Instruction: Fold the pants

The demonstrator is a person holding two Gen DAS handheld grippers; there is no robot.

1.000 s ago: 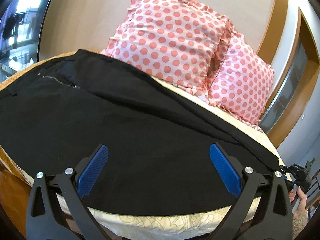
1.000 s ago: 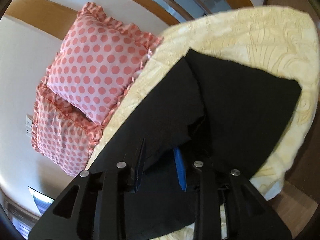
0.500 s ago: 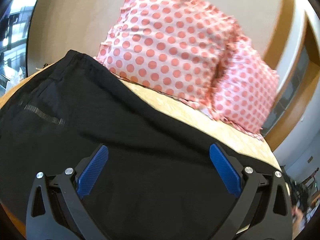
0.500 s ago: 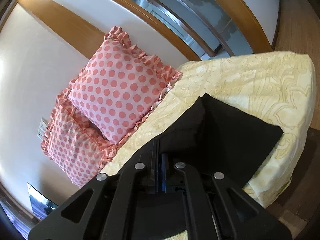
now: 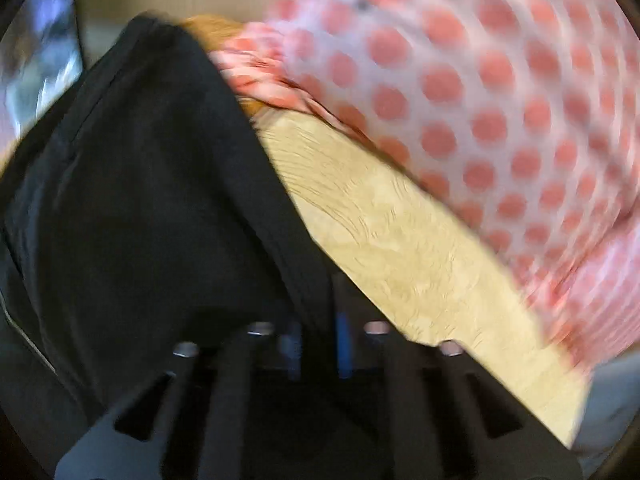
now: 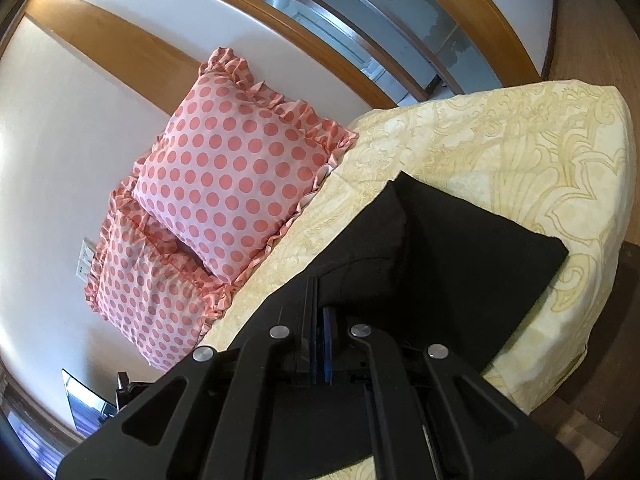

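Pants [image 6: 448,252] of plain black cloth lie on the pale yellow bedspread [image 6: 540,168], one end folded back to a squared corner; no label or writing can be read. The right gripper [image 6: 320,344] is clamped on a fold of them, and the left gripper [image 5: 316,344], blurred, pinches their edge just beside the polka-dot pillow [image 5: 480,100].

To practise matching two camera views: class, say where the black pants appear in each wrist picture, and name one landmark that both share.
Left wrist: the pants fill the left and centre, with their edge running down into the left gripper.
Right wrist: they lie at centre and lower right on the bedspread, with a fold pinched in the right gripper.
Shared landmark: the polka-dot pillow.
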